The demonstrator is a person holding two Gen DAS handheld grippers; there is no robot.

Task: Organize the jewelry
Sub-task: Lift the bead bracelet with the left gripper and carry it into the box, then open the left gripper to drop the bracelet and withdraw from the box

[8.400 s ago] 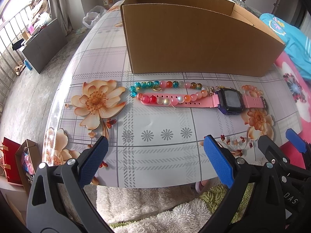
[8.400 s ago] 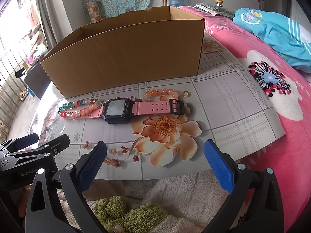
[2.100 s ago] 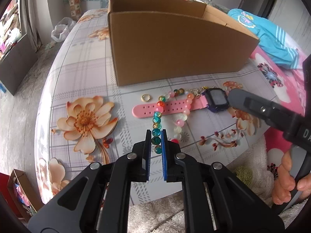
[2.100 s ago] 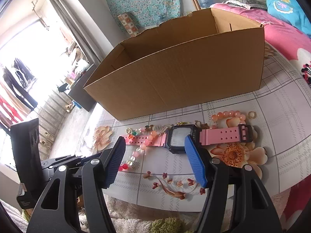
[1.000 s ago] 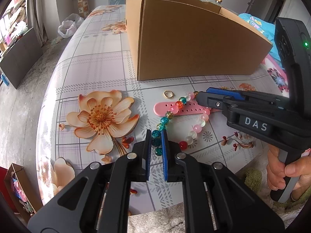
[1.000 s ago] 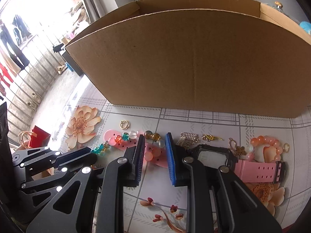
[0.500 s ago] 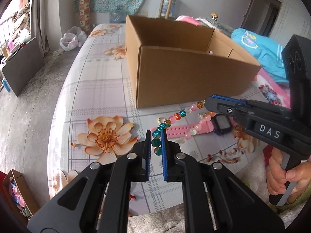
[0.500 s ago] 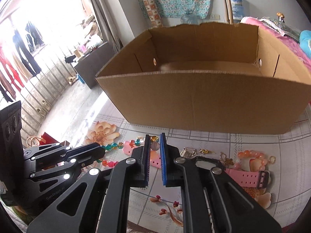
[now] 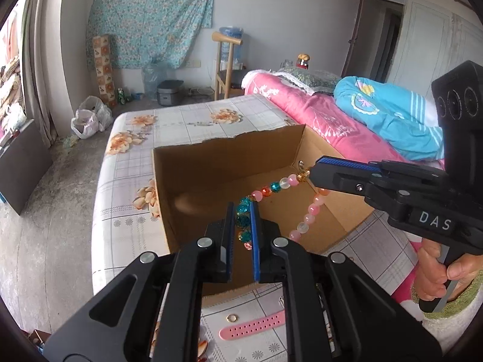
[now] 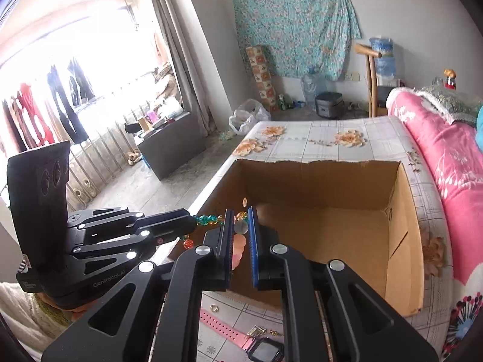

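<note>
The box [image 9: 211, 181] stands open near the surface's [image 9: 126, 181] front edge. Over it the bead string [image 9: 271, 188] is held taut: the left hand-held gripper [image 9: 243, 226] is clamped on its teal end, the right hand-held gripper [image 10: 240, 232] on its pale end. Both should be lowered level, well inside the walls, then released together. Half a second ago the string hung before the box; the watch [image 10: 265, 351] has stayed on the surface.

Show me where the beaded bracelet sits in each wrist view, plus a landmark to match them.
Left wrist: beaded bracelet strung centre-right, from the left gripper to the right gripper, over the open cardboard box.
Right wrist: bracelet centre-left, between the right gripper and the left gripper.
Shared landmark: the box.
</note>
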